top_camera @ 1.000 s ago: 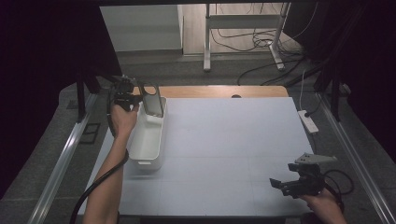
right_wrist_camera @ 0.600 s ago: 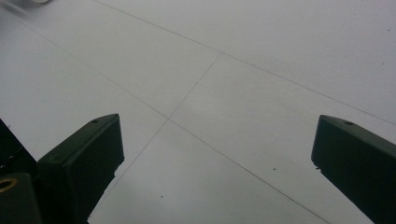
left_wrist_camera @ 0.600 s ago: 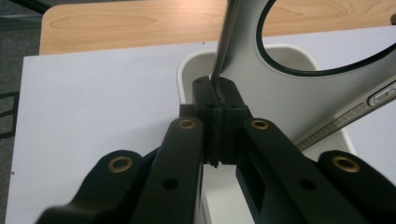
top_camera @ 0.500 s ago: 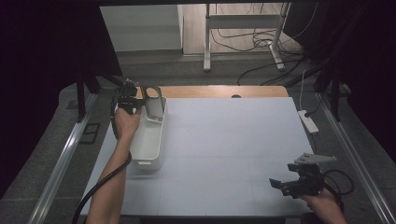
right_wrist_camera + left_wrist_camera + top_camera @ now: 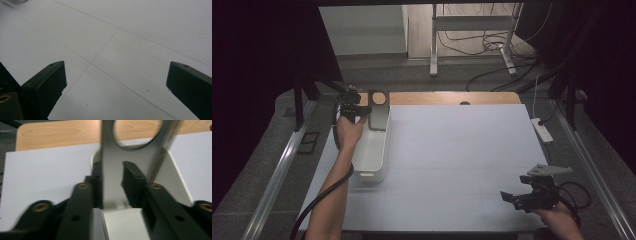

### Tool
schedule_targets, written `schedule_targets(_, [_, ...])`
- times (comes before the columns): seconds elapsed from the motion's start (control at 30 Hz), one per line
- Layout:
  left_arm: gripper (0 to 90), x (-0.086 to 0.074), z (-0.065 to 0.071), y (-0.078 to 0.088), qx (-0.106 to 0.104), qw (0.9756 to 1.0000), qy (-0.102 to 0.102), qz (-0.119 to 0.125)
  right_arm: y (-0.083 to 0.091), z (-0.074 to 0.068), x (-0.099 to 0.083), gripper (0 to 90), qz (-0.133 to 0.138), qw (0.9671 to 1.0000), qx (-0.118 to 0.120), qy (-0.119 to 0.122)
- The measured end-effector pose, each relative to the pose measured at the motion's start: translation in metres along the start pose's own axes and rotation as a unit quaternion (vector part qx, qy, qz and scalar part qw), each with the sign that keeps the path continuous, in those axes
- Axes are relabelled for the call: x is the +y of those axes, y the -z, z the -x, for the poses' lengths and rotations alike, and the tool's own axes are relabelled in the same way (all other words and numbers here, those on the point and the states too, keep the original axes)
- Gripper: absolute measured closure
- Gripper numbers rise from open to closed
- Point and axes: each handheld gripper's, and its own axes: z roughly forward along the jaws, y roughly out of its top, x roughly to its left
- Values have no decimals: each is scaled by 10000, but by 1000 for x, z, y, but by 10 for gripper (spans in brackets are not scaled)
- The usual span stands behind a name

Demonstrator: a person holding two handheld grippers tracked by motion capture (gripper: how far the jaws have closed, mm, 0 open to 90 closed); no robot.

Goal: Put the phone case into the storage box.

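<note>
At the left of the tabletop (image 5: 462, 150), a long white bin (image 5: 374, 150) lies with its short end toward the far wooden edge. Standing upright in that far end is a flat grey plate with a round hole (image 5: 379, 111) near its top, resting against the bin's end wall. The left hand-held gripper (image 5: 362, 109) is at the plate. In the left gripper view its two black jaws flank the plate (image 5: 112, 180): the left jaw lies close against the plate's face, while the right jaw stands a little off it, with a sliver of plate showing between. The jaws have just been opening, with the plate between them, so the left hand-held gripper reads as released rather than clamped.

Judged from this, the placing looks done: the plate is inside the bin and appears to stand on its own. What seems left is to draw the left hand-held gripper clear without tipping the plate.

Far to the right, near the front corner of the tabletop, the right hand-held gripper (image 5: 518, 198) hovers with its jaws spread wide and nothing between them; its own view shows bare white surface between the jaws.
</note>
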Motion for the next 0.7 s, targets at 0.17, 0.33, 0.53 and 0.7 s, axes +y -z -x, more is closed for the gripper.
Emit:
schedule_targets(0.17, [587,-2,-1,0,-58,9999,-79,72,0,0,0,33,20,10000,-2,2])
schedule_targets(0.33, [510,-4,-3,1,-185,9997,-72,139,0,0,0,33,21,10000,-2,2])
schedule_targets(0.53, [441,-5,-8,4,-334,9992,-19,214,0,0,0,33,14,10000,-4,2])
schedule_targets(0.7, [387,-6,-11,5,-377,9989,-38,266,0,0,0,33,15,10000,-5,8])
